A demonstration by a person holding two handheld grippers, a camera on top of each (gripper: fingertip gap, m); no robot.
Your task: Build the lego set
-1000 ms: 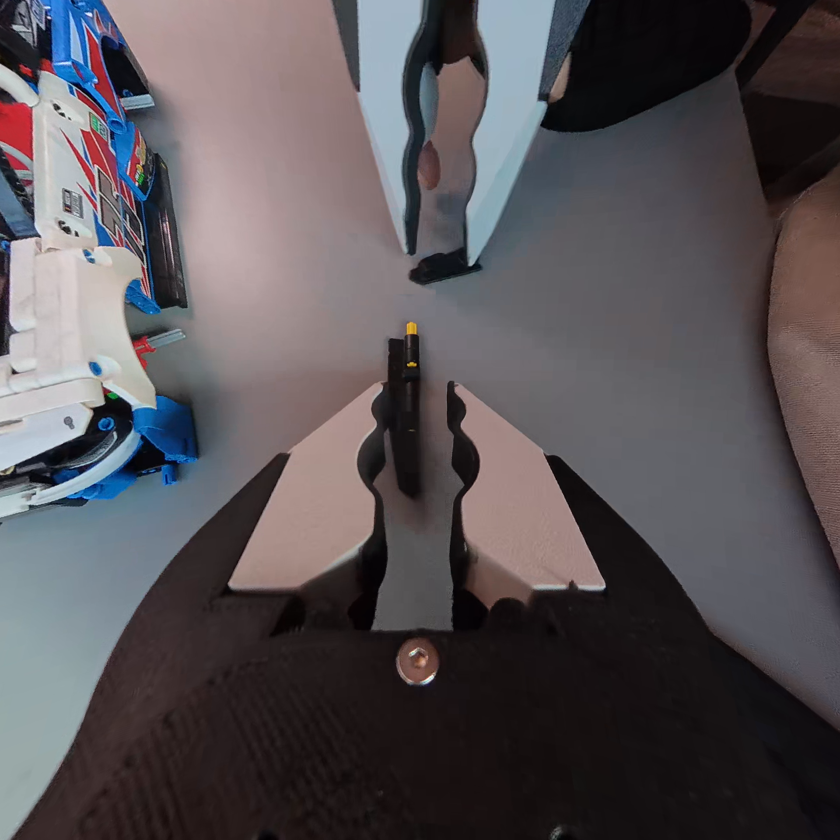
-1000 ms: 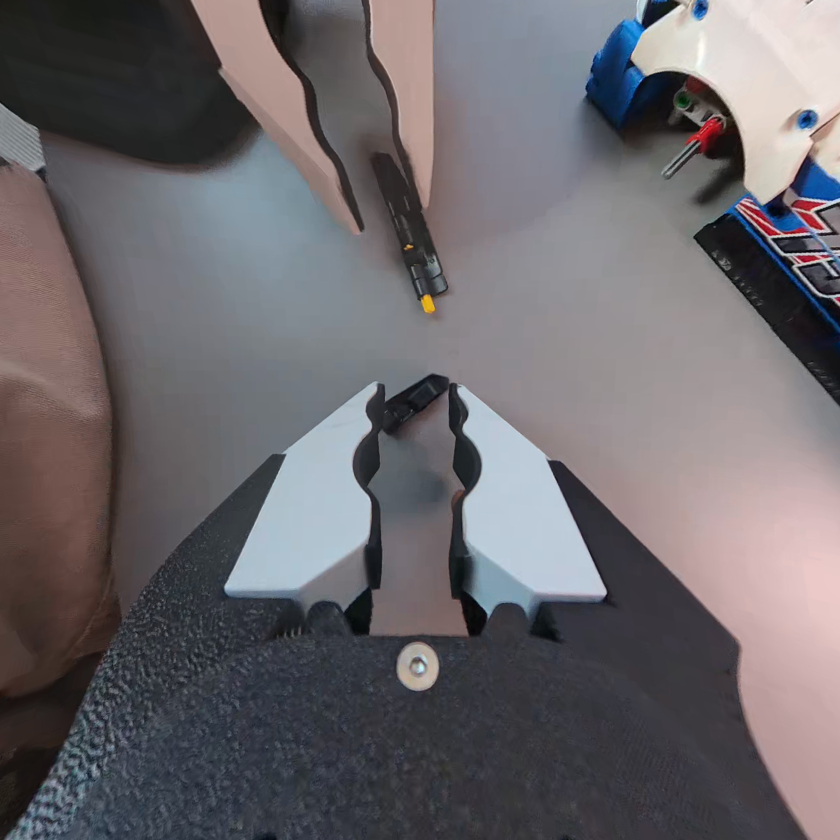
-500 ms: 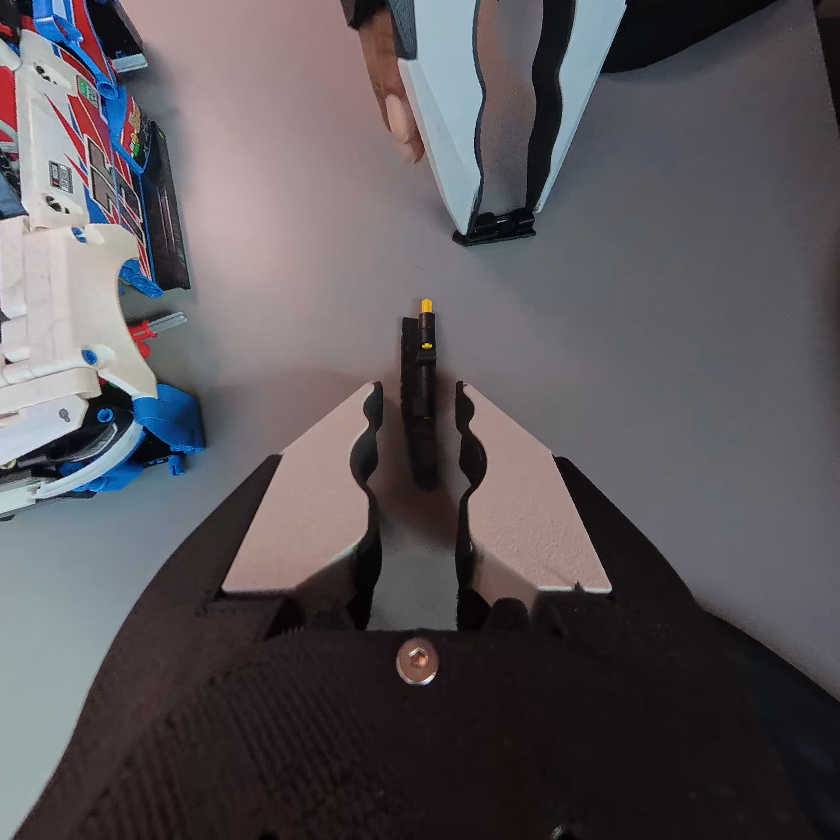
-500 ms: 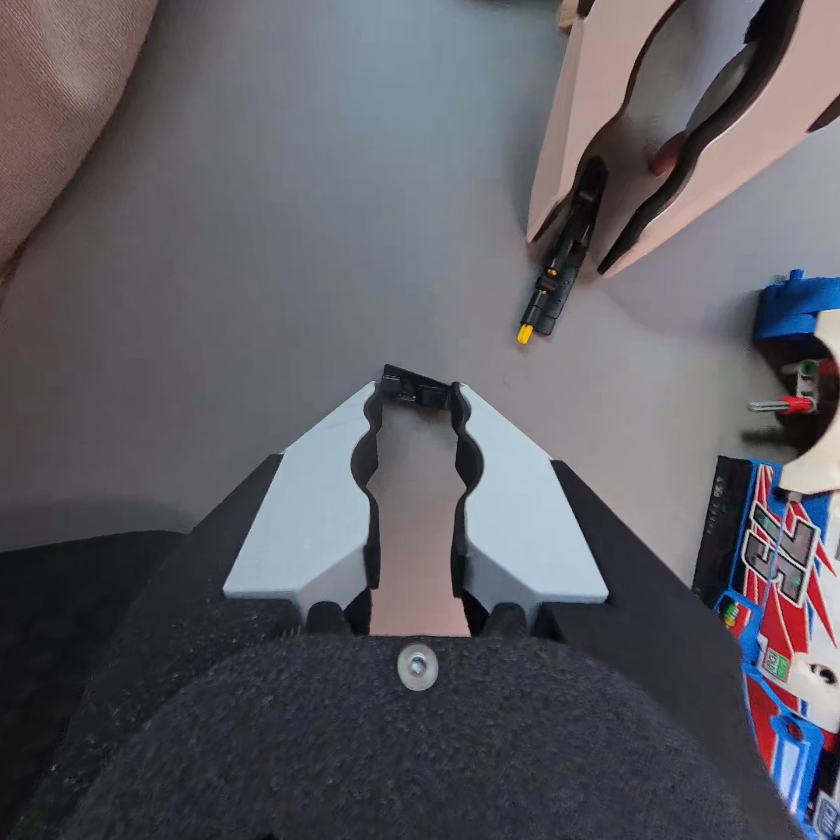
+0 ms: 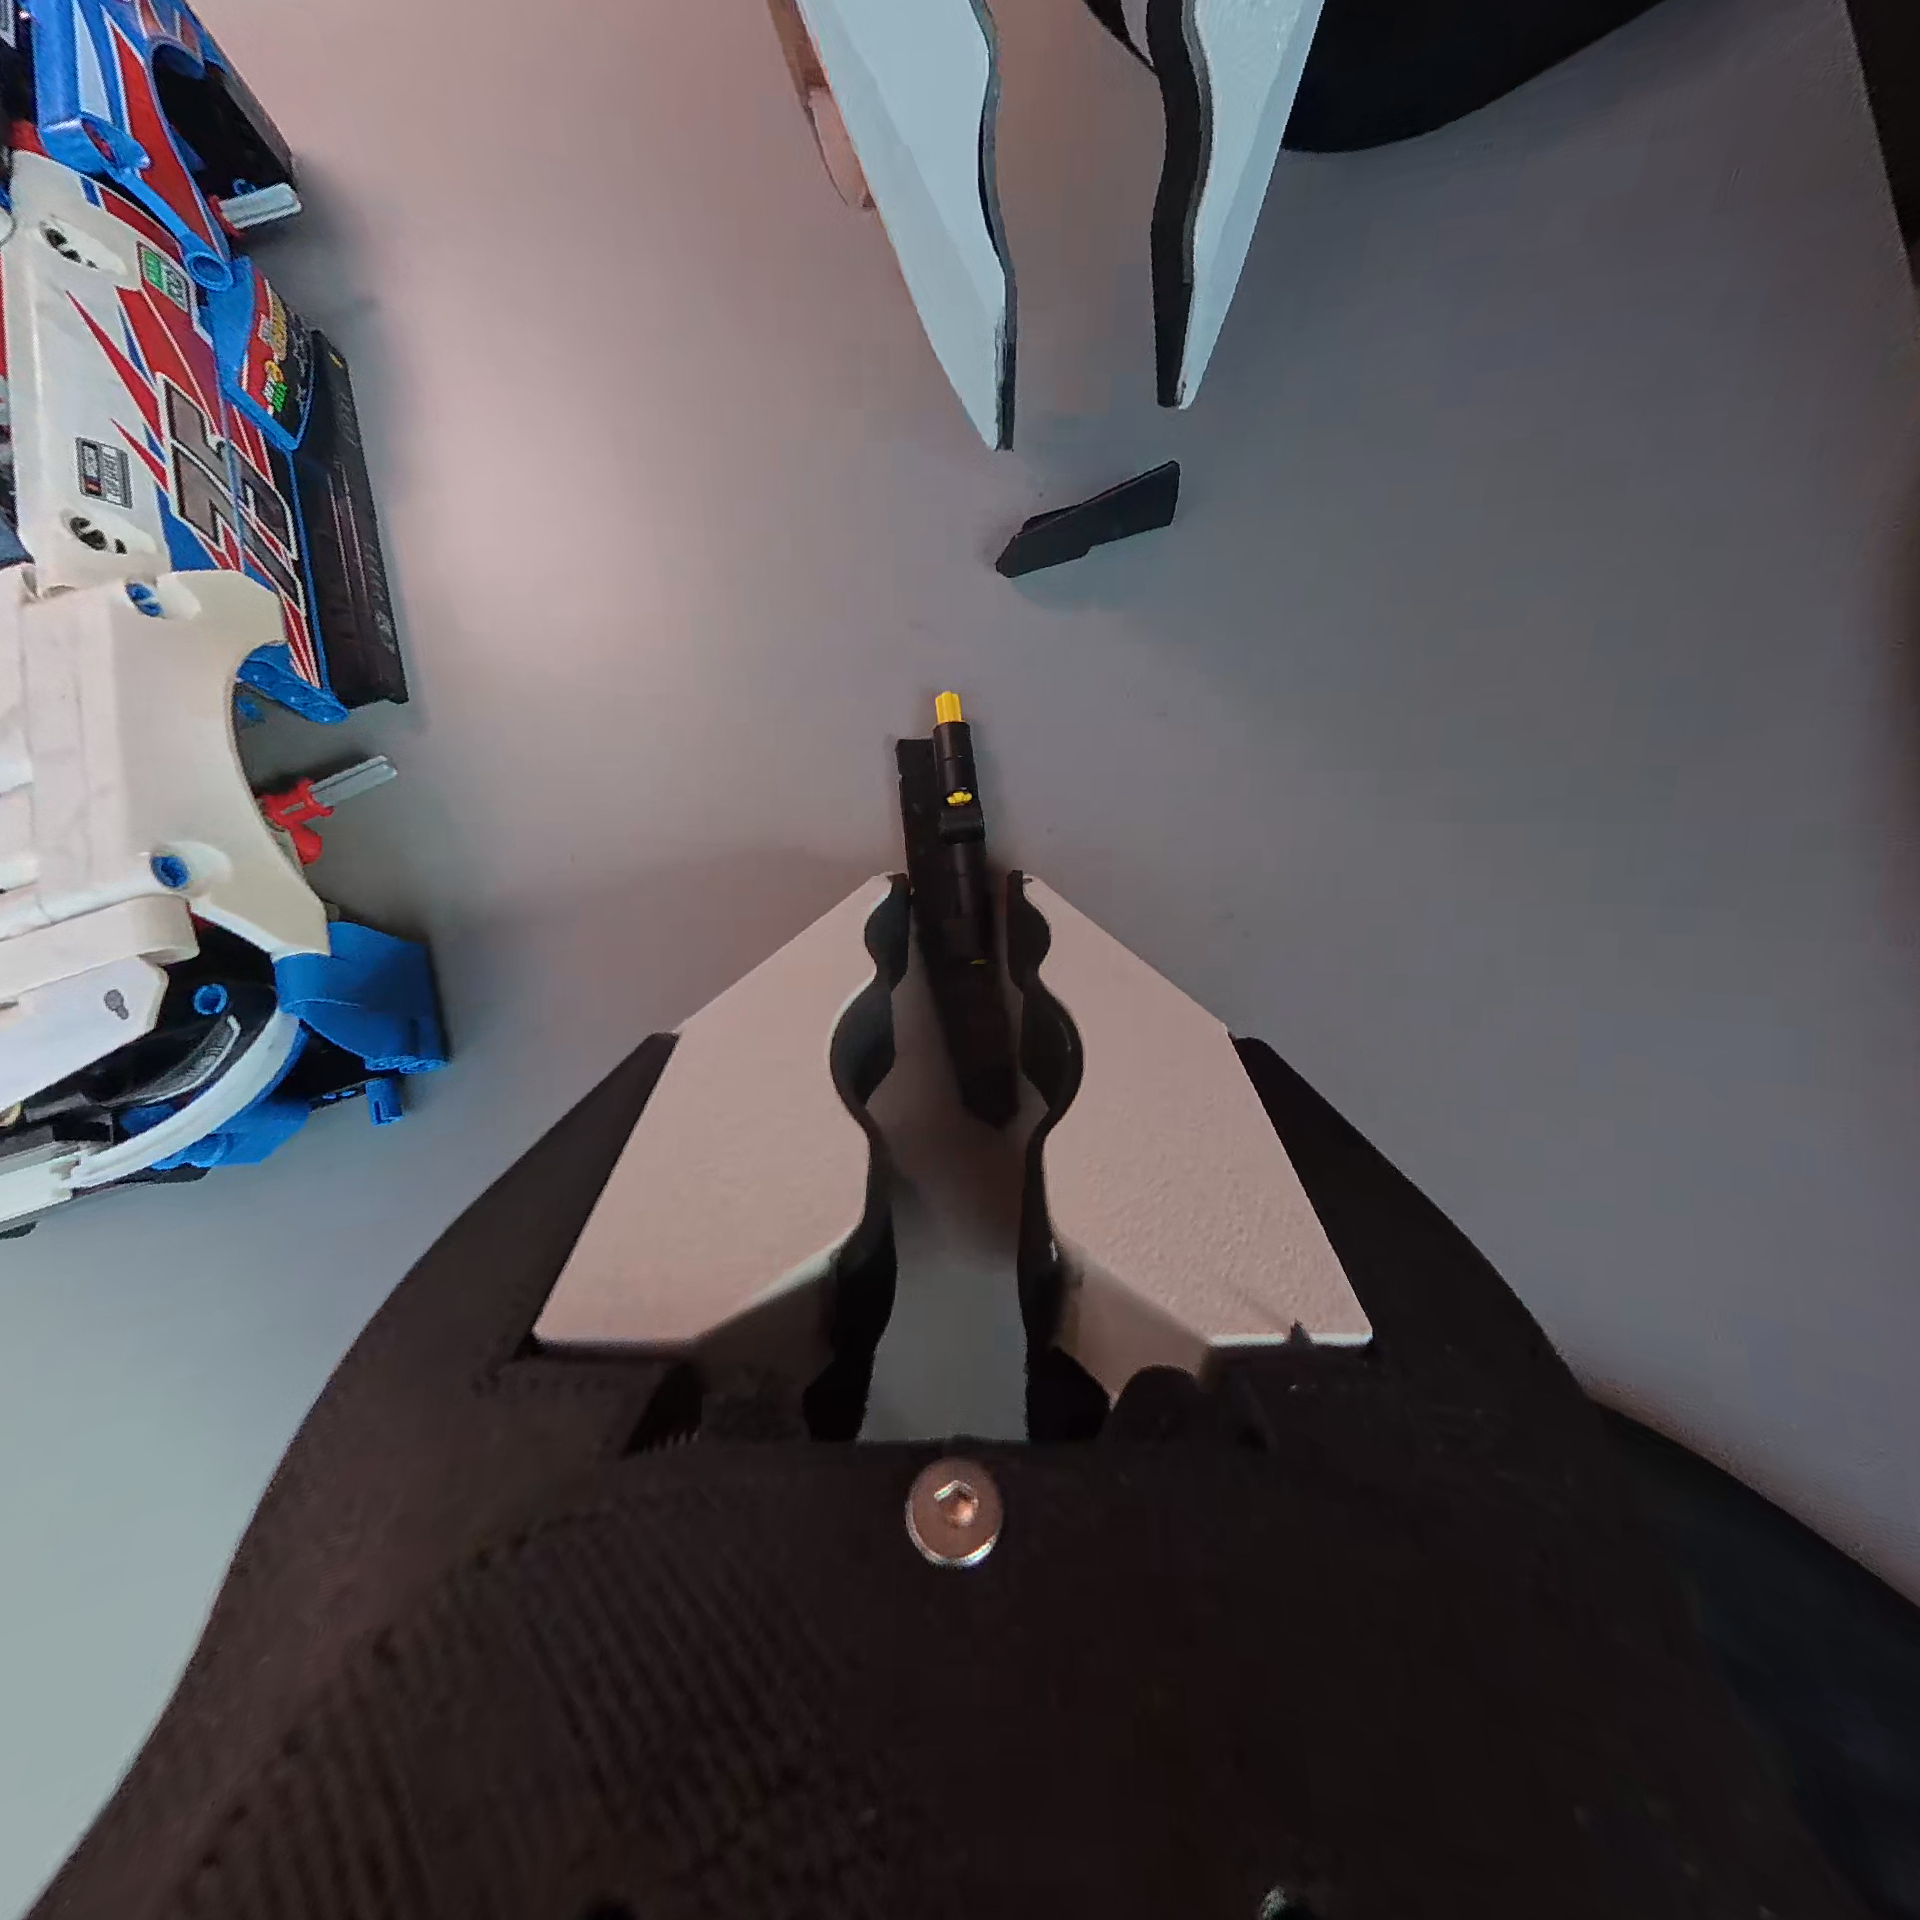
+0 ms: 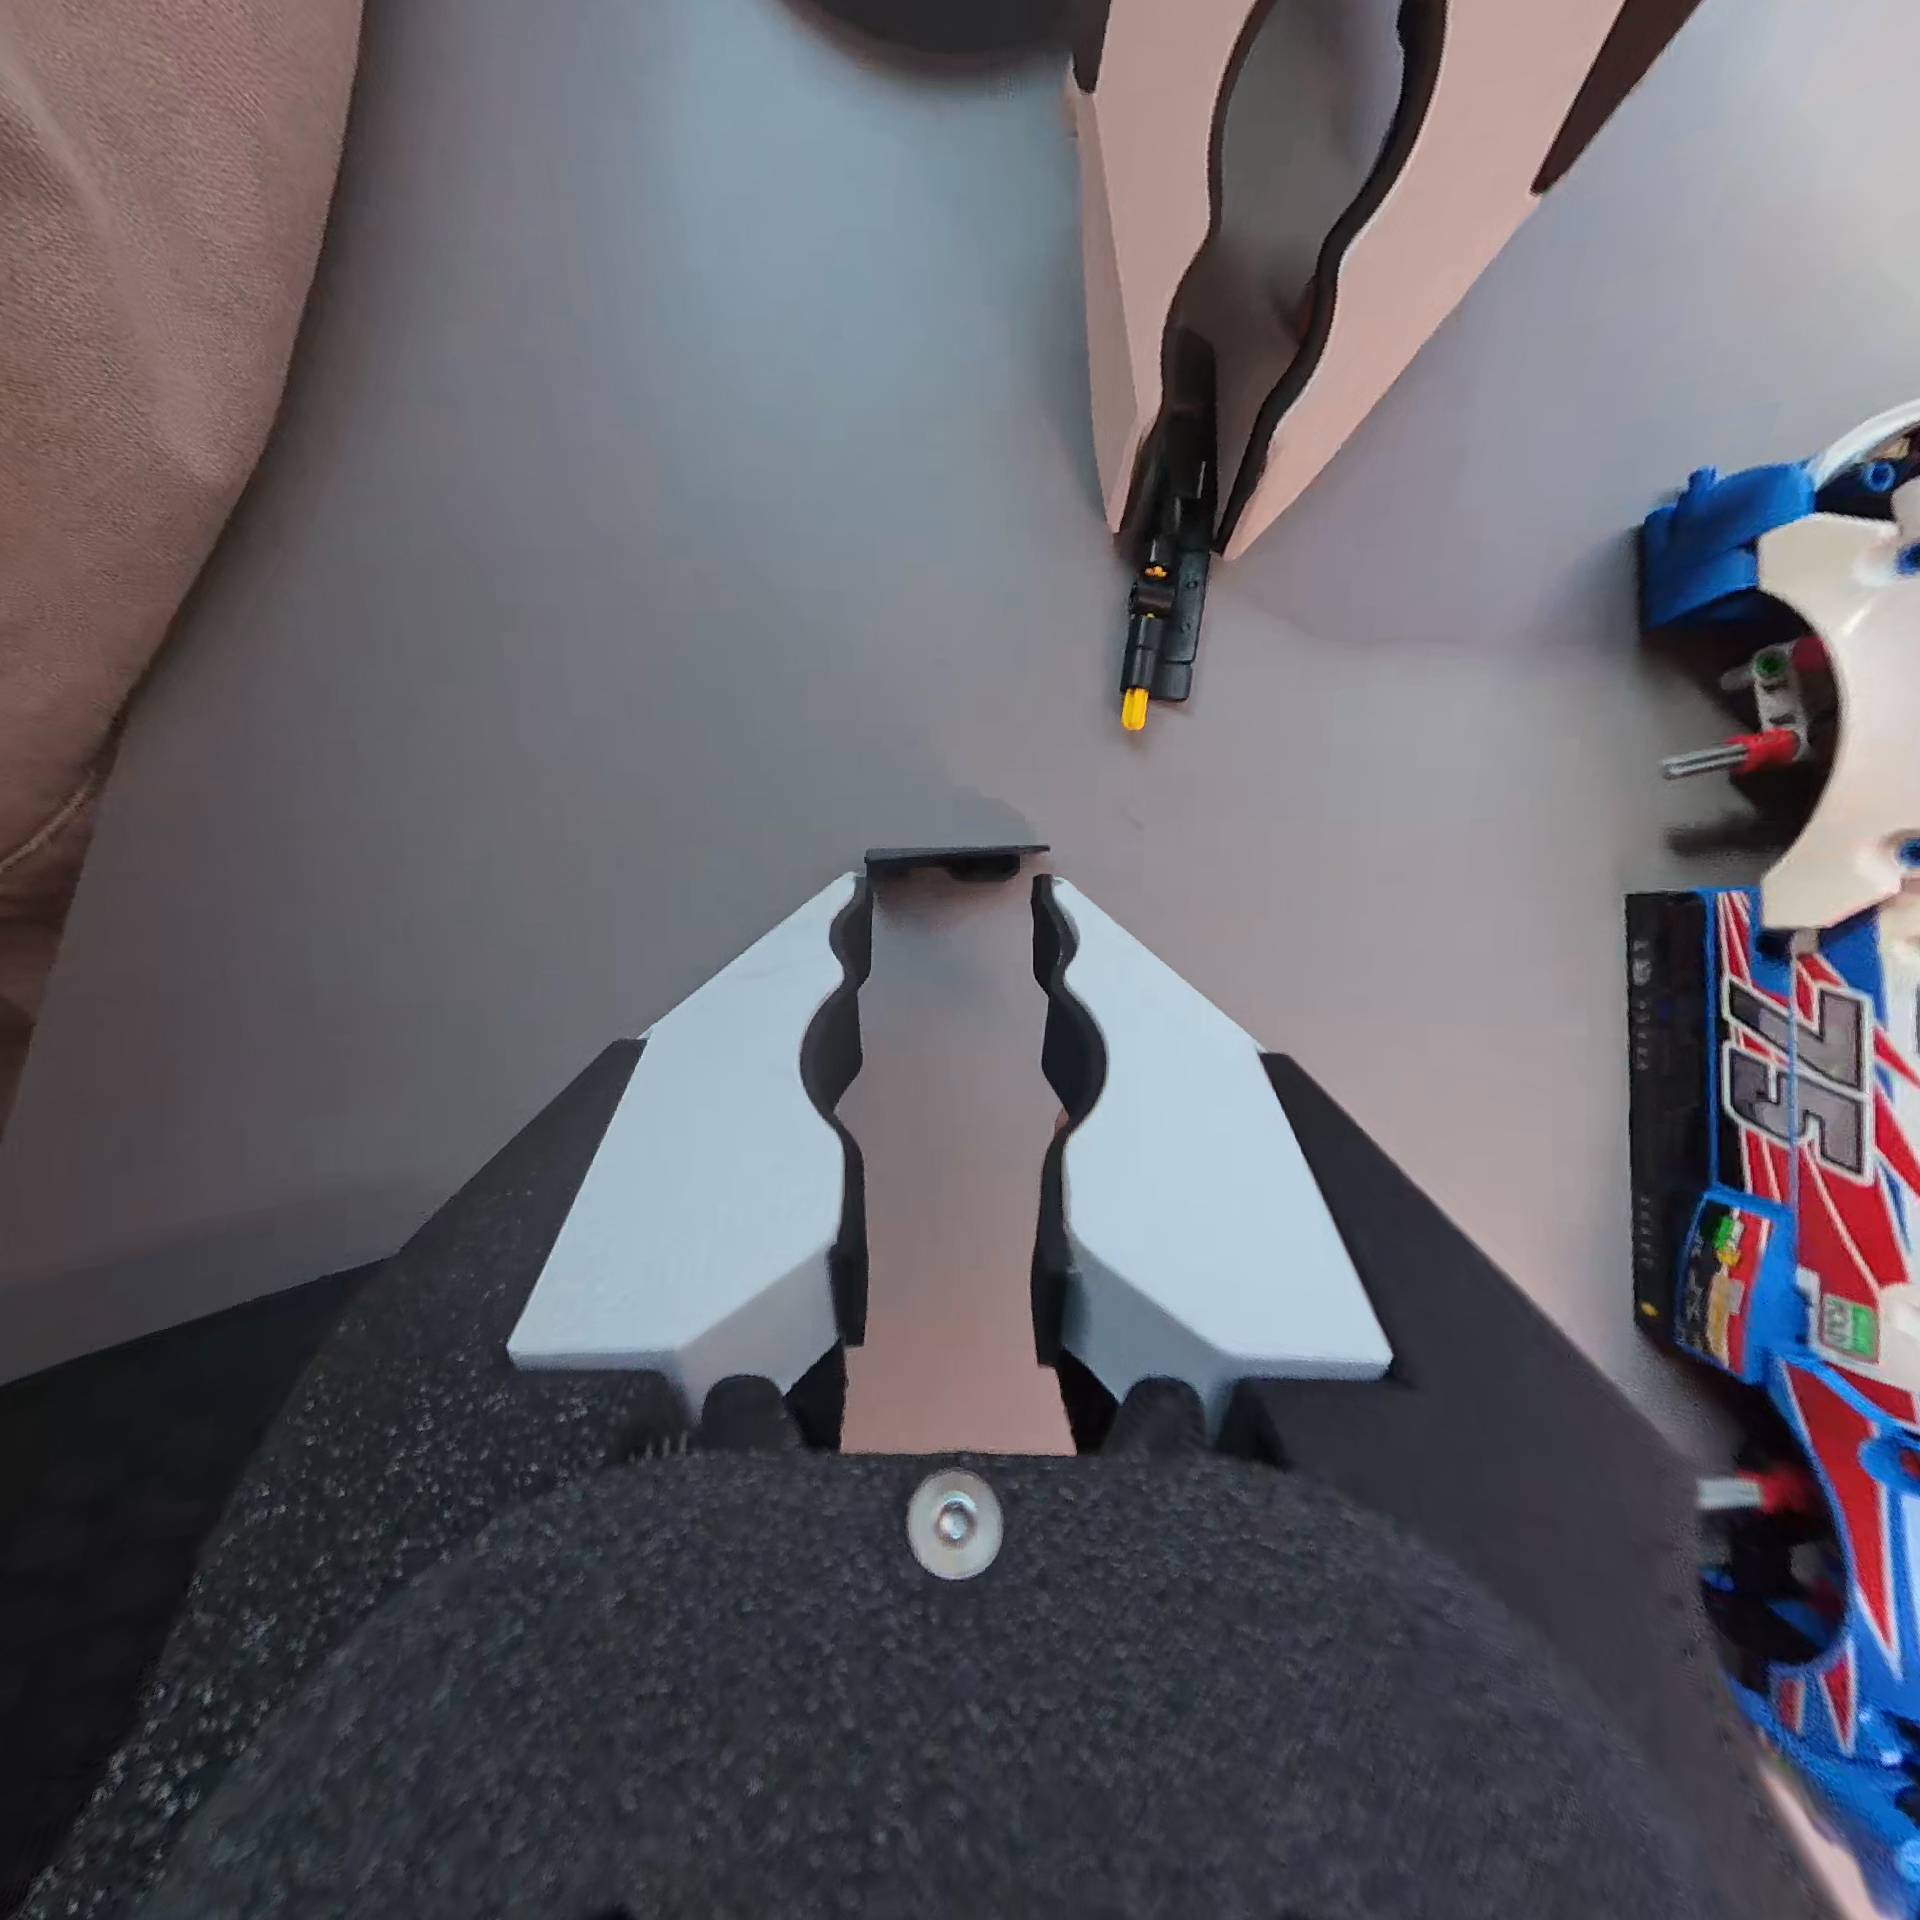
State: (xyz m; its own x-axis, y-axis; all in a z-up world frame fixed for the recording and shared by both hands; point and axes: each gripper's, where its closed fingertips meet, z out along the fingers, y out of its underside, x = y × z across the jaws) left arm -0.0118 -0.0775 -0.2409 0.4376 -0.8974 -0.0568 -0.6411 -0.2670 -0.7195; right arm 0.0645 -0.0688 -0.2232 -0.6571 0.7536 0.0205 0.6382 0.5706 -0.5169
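Lego car (image 5: pixel 156 644) w/ printed nr stickers, maybe sponsor logos.

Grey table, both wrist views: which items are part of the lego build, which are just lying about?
In the job:
- black beam with yellow pin, in left gripper
- small black piece, loose below right gripper
- lego race car

Lying about:
- beige cushion

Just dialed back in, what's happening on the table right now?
A person is working two handheld grippers on a Lego build. The left gripper is shut on a thin black assembly with a yellow pin tip, pointed at the right gripper. That one is open, with a small flat black piece lying loose on the grey table just beyond its fingertips. The mostly built race car sits off to the side, untouched.
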